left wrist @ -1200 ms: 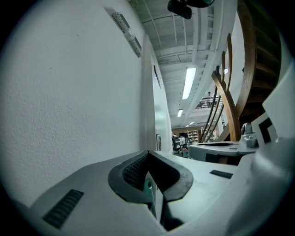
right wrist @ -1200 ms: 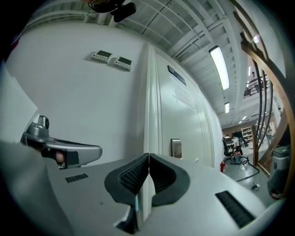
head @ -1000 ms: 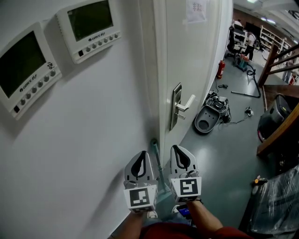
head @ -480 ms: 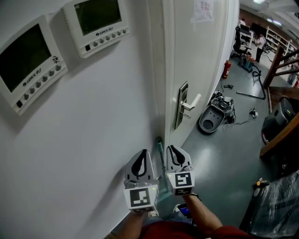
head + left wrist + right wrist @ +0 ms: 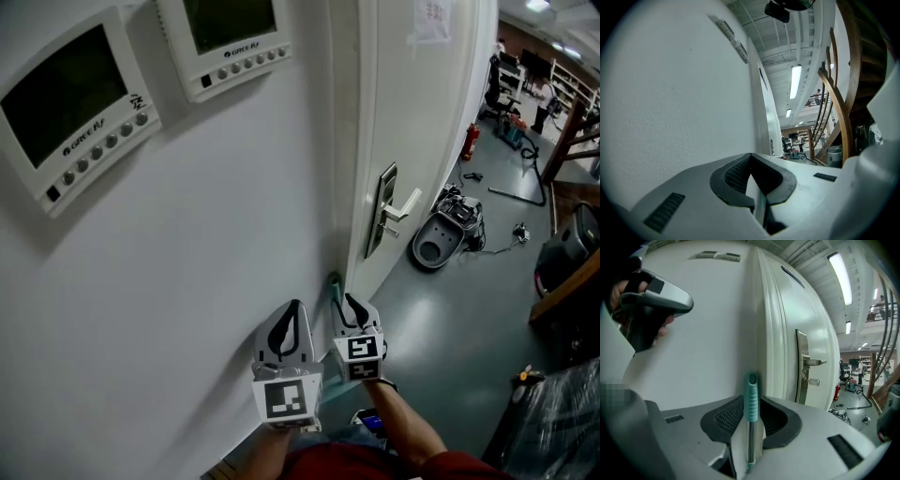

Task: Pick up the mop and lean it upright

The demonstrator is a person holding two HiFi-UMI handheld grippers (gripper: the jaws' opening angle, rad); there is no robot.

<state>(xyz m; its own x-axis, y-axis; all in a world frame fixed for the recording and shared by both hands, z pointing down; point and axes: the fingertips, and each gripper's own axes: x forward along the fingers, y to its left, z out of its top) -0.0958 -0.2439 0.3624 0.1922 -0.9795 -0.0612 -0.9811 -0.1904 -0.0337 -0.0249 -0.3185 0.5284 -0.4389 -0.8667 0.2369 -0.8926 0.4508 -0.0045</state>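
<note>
Head view, down along the white wall (image 5: 187, 281): the mop handle (image 5: 334, 281) stands upright in the corner where the wall meets the door frame (image 5: 352, 141), teal grip on top, and the right gripper (image 5: 351, 300) is right at it. Right gripper view confirms it — the handle stands between the jaws, which have just been opening, and the pads are off it with a sliver of gap on either side. The left gripper (image 5: 295, 305) sits just beside, close to the wall, its jaws pressed together at the tips with nothing in them.

Up on the wall are the nearer control panel (image 5: 70, 103) and a second panel (image 5: 234, 37). Both have dark screens, a row of round buttons and a brand word that looks like GREE. The nearer one also has a scribbled mark.

On the door (image 5: 422, 112) are a silver lever handle (image 5: 394, 208) and a paper notice (image 5: 433, 19) with red print too small to read.

Further along the grey floor (image 5: 450, 319) — a grey round-mouthed machine (image 5: 441, 242) with cables, a red fire extinguisher (image 5: 470, 142), and a wooden stair rail (image 5: 562, 289) at right.
</note>
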